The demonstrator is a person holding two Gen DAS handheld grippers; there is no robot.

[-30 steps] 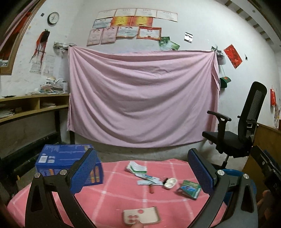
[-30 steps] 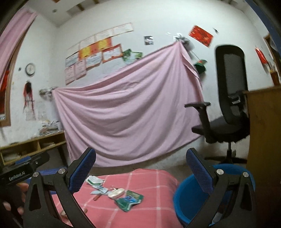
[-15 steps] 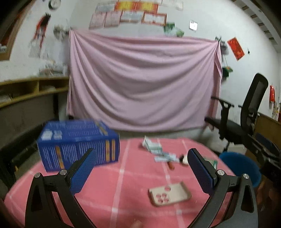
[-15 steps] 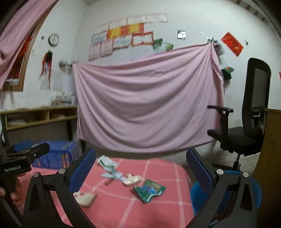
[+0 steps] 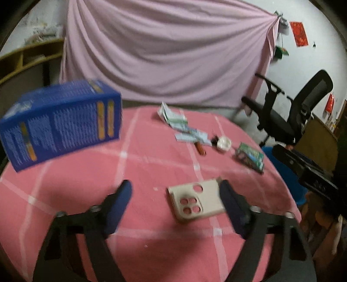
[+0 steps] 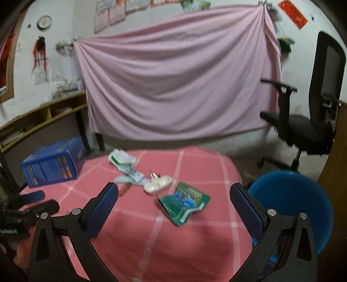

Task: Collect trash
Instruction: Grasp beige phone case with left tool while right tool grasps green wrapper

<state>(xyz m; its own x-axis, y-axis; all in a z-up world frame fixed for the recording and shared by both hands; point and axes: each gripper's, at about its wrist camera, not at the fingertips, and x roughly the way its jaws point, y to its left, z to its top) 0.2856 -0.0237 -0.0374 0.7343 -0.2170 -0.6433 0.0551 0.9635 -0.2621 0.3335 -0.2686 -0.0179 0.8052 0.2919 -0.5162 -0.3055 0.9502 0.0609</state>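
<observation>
Left gripper (image 5: 175, 195), jaws just narrowing, unclenched around one beige phone case (image 5: 196, 201); right gripper (image 6: 173, 195) released before one green wrapper (image 6: 184, 200).

Whitewashed wall (image 6: 216, 17), stained at left, hung with a wide pink sheet (image 6: 177, 86). Round clock (image 6: 44, 21), paper certificates (image 6: 121, 10) and red decorations (image 6: 292, 13) pinned above. Wooden shelving (image 6: 43, 115) along the left side; black mesh office chair (image 6: 310, 117) at right on bare grey floor (image 6: 245, 160). Dim indoor light.
</observation>
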